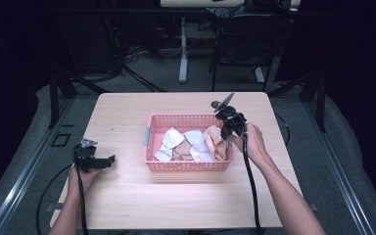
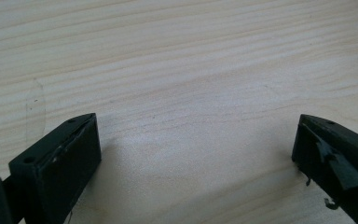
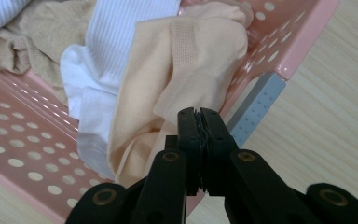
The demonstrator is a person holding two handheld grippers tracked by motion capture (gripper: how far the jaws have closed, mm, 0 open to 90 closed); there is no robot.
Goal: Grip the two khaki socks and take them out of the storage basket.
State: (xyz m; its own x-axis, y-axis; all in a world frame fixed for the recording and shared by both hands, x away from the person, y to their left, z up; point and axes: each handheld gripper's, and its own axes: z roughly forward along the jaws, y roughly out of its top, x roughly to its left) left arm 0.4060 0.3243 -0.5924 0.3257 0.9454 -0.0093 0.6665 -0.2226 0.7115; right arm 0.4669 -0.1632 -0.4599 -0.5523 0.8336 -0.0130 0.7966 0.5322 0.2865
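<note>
Item: peach sock (image 3: 186, 79) at the right end of the pink basket (image 1: 152, 122), our right gripper (image 3: 199, 140) pinched shut on its edge – we lift straight up, slowly; left gripper (image 2: 191, 154) idle, jaws apart

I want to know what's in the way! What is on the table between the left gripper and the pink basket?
Nothing: in the high view, bare wooden table lies between the left gripper and the pink basket.

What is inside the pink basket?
The pink basket holds white socks, tan socks and a peach sock, which lies at the right gripper. Whatever lies under this pile is covered, as is most of the basket floor.
</note>
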